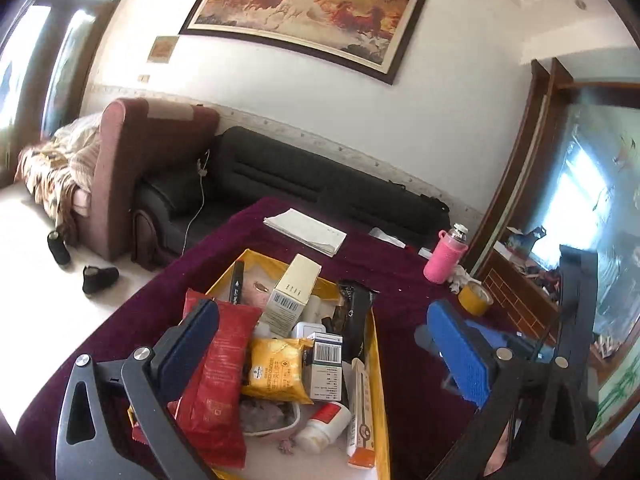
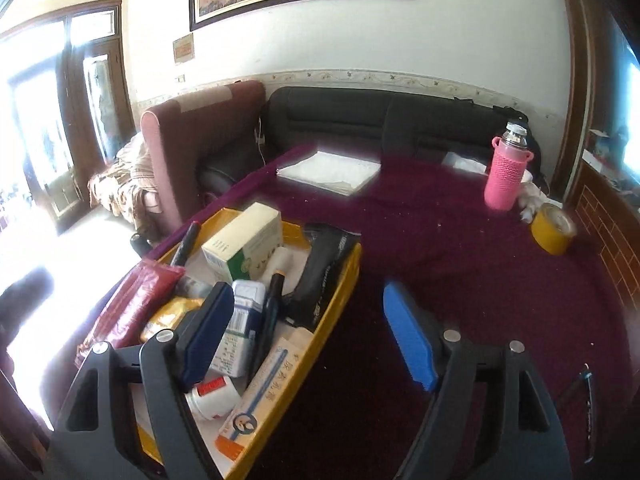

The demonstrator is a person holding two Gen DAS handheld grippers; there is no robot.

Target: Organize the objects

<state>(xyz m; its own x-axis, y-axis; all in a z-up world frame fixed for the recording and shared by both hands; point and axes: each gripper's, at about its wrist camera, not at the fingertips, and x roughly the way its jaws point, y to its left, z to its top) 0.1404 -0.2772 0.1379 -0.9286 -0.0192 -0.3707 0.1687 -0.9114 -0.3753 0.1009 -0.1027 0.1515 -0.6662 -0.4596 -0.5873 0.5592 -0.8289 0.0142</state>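
A yellow tray sits on the maroon tablecloth, crowded with several items: a red packet, a yellow cracker packet, a cream box, a black pouch and a white bottle. My left gripper hovers above the tray, open, with nothing pressed between its pads. My right gripper is open too. Its dark finger hangs over the tray and its blue finger over bare cloth. Neither gripper holds anything.
On the cloth's far right stand a pink bottle and a yellow tape roll. White papers lie at the far edge. Behind the table are a black sofa and a maroon armchair, with shoes on the floor.
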